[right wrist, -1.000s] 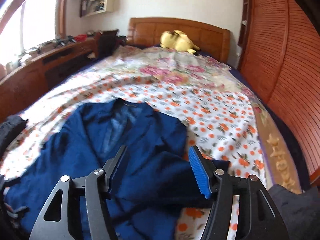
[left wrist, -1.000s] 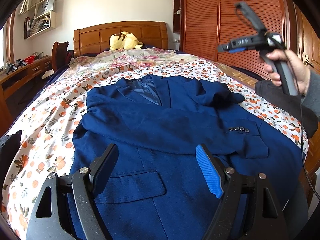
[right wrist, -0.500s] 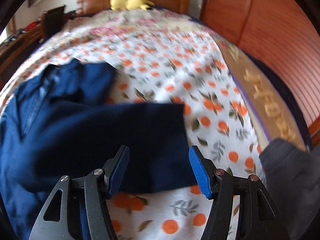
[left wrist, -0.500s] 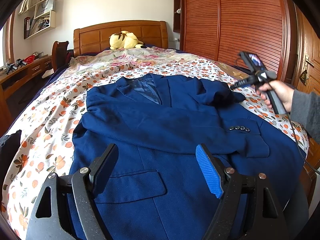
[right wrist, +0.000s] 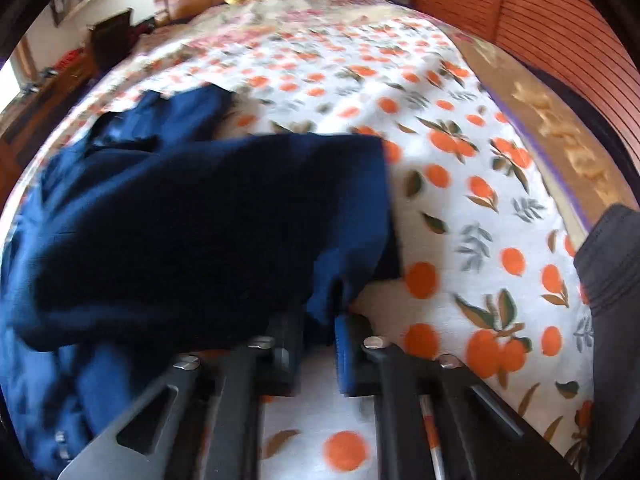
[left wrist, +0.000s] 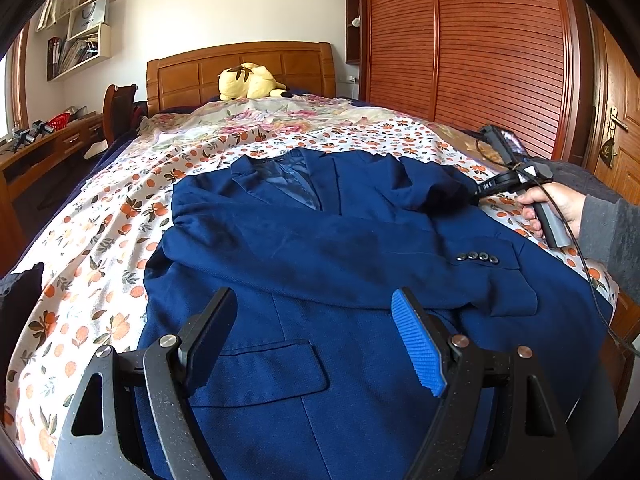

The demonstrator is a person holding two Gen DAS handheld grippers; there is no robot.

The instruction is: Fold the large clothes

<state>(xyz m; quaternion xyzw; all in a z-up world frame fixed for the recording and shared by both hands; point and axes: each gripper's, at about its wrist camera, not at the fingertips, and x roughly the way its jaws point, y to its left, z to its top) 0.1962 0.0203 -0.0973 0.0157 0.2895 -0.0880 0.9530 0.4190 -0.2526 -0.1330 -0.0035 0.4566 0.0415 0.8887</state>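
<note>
A dark blue suit jacket (left wrist: 340,248) lies face up on the bed, collar toward the headboard, one sleeve folded across its chest. My left gripper (left wrist: 316,340) is open and empty, hovering above the jacket's lower front near a pocket flap. My right gripper (right wrist: 320,328) is shut on the cuff end of the jacket's other sleeve (right wrist: 224,232) at the jacket's right side. In the left wrist view the right gripper (left wrist: 476,190) shows at the sleeve end, held by a hand.
The bed has an orange-print sheet (left wrist: 92,240) and a wooden headboard (left wrist: 240,68) with a yellow plush toy (left wrist: 248,86). A wooden wardrobe (left wrist: 460,40) stands at the right, a desk (left wrist: 40,148) at the left. A dark grey garment (right wrist: 608,256) lies at the bed's right edge.
My right gripper came down from above the bed to the sleeve end and closed on the cuff. My left gripper stayed in place, open.
</note>
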